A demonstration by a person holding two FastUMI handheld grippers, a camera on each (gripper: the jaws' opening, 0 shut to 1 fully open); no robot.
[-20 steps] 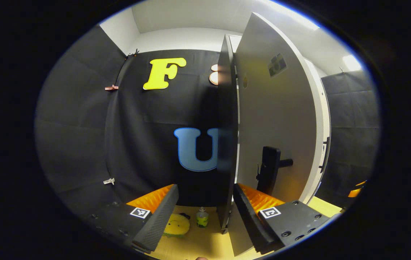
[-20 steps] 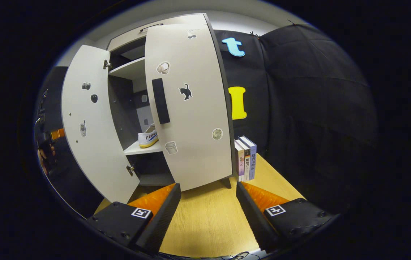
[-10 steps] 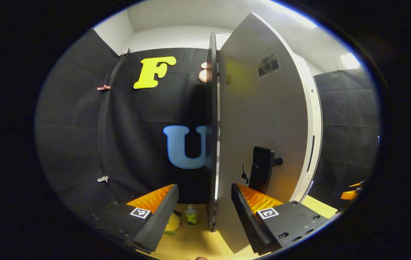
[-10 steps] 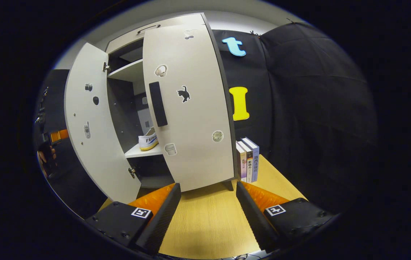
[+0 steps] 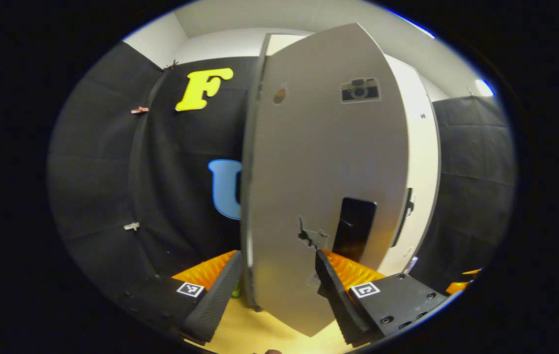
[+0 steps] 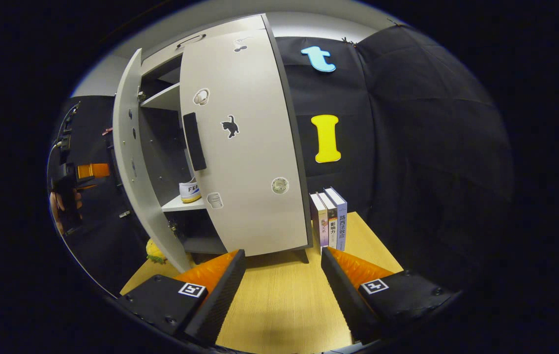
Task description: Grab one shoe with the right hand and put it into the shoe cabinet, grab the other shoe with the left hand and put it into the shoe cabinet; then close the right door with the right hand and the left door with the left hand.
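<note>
We see one shoe (image 6: 190,191), white with a yellow sole, resting on the lower shelf (image 6: 181,205) inside the shoe cabinet (image 6: 195,37); the other shoe we cannot make out. The right door (image 6: 245,147) lies almost flush with the cabinet front, its dark handle (image 6: 194,141) near the inner edge. The left door (image 5: 318,177) stands part-way open. The left hand-held gripper (image 5: 277,285) has its fingers apart, straddling that door's lower edge, one finger on each face; whether they touch it we cannot tell. The right hand-held gripper (image 6: 283,290) hovers over the wooden counter (image 6: 279,305) with its fingers apart, holding nothing. Three books (image 6: 329,219) stand upright just beside the cabinet's right side. A yellow plush toy (image 6: 154,251) lies under the left door.
</note>
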